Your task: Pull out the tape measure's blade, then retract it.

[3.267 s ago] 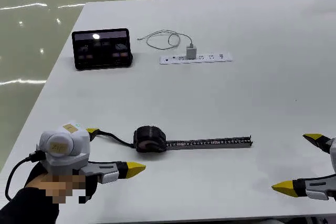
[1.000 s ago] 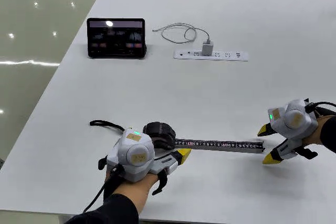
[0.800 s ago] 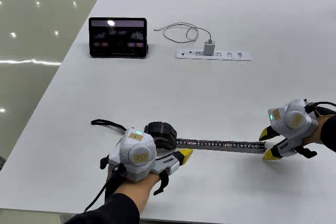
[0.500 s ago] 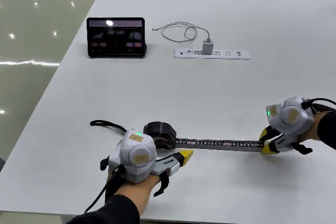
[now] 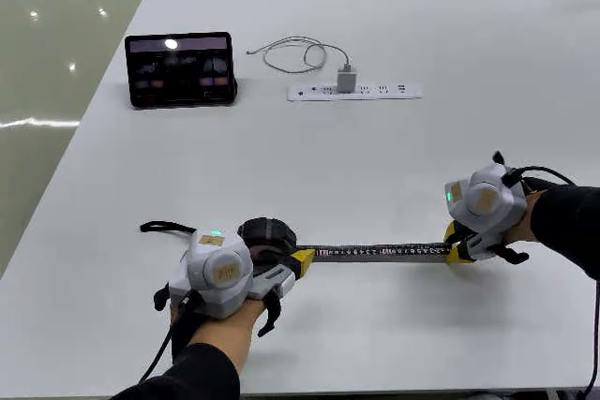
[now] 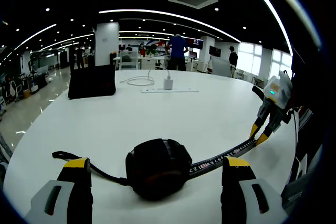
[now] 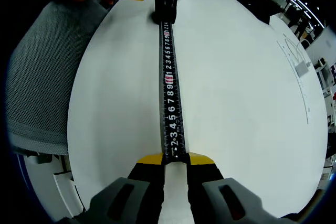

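The head view looks down over the table [image 5: 375, 166] from its near edge, the left gripper view sits low, close behind the case [image 6: 157, 167], and the right gripper view faces back along the blade [image 7: 169, 87], shared by all.

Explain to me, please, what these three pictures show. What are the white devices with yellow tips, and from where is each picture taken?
They are grippers: hand tools with two jaws, one in each hand of a person. The wide picture comes from a camera on the person's head; each round one from a camera on a gripper. On the white table lie a tape measure, a tablet and a power strip with a charger. The left gripper is open, its jaws on either side of the tape measure. The right gripper is shut on the end of the blade, which is pulled out.
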